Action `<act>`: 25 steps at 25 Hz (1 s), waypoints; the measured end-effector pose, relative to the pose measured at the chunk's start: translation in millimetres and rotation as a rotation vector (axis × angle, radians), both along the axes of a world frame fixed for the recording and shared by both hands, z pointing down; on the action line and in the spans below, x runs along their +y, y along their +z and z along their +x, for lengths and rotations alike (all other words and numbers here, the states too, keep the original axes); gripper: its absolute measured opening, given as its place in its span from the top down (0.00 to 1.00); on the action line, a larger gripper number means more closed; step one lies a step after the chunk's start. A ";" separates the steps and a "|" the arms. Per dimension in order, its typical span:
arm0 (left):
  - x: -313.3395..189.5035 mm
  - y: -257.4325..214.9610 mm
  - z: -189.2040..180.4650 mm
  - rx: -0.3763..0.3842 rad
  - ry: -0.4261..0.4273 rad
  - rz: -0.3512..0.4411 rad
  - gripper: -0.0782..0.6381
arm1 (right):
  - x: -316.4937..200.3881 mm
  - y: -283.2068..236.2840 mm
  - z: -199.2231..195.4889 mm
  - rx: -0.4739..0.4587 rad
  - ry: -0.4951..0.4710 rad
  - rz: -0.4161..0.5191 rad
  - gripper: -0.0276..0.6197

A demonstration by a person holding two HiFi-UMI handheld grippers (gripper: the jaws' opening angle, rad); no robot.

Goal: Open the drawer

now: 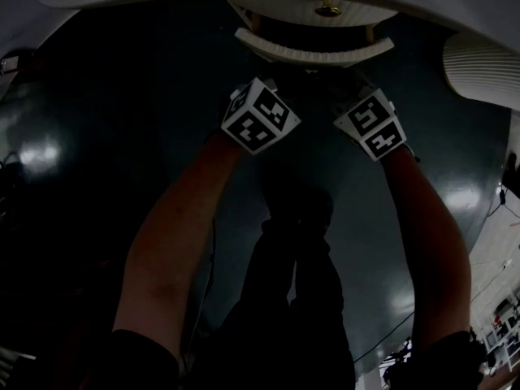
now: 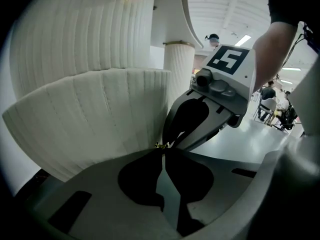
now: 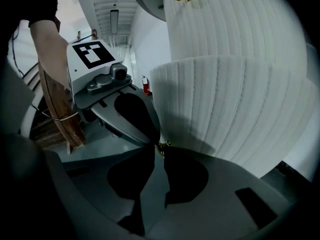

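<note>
A white ribbed drawer [image 1: 313,49] juts out from the curved cabinet, below another drawer with a brass knob [image 1: 328,8]. In the left gripper view, my left gripper [image 2: 162,149] is shut, its tips pinched on the lower drawer's small brass knob [image 2: 160,145]. From the other side my right gripper [image 3: 161,149] is shut on the same knob [image 3: 163,145]. Each gripper view shows the other gripper meeting it at the knob. The head view shows the marker cubes of the left gripper [image 1: 260,116] and right gripper [image 1: 372,124] side by side under the drawer front; the jaw tips are lost in shadow.
A dark glossy floor [image 1: 122,136] lies below. A white ribbed column [image 1: 481,67] stands at the right of the cabinet. The person's legs [image 1: 296,283] are directly beneath the arms. People sit far off [image 2: 270,99], and a wooden post [image 3: 57,114] stands at the left.
</note>
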State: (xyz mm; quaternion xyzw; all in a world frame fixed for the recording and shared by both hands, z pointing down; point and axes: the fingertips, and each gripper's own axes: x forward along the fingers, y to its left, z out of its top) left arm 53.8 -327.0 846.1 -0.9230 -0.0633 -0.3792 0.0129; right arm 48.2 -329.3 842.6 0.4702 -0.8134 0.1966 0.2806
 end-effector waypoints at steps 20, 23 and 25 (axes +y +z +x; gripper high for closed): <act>95.2 6.2 -56.6 0.007 -0.112 -0.106 0.85 | 96.2 4.0 -55.7 -0.071 0.024 -0.047 0.87; 113.7 9.1 -69.3 -0.015 -0.126 -0.129 0.85 | 113.9 5.2 -66.2 -0.087 0.041 -0.070 0.87; 121.6 9.3 -74.4 -0.015 -0.152 -0.142 0.85 | 122.2 5.6 -70.9 -0.106 0.055 -0.082 0.87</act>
